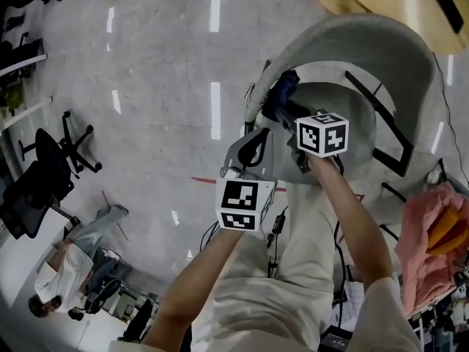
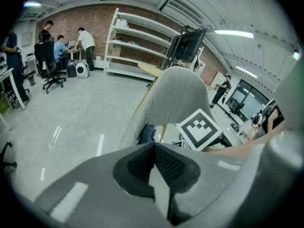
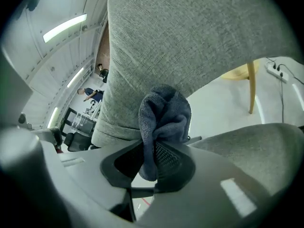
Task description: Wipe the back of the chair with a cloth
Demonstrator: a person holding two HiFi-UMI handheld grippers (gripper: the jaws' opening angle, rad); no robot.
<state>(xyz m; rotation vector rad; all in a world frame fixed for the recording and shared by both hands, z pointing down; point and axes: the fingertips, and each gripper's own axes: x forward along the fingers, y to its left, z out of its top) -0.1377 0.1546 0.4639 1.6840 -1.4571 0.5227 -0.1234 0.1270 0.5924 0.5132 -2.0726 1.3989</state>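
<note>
In the head view, the grey chair [image 1: 381, 50] stands far off on the right. Its curved back faces the person. The right gripper [image 1: 290, 113] reaches out to the left edge of that back and holds a dark blue cloth [image 1: 281, 94] there. The left gripper [image 1: 252, 129] hangs just beside it, a bit nearer and more to the left. I cannot tell if it touches the chair.

In the left gripper view, the two jaws are pressed together with nothing between them. This gripper looks like a helper with no job right now, kept close but out of the way. The cloth peeks out past it, by the edge of the chair's back.

In the right gripper view, the jaws squeeze tight on the cloth. A soft bunch of it sticks out past the tips and meets the grey fabric of the back. I think it is held that way so the cloth rubs the chair and the hard jaws do not. Most of the back looks left to wipe.
</note>
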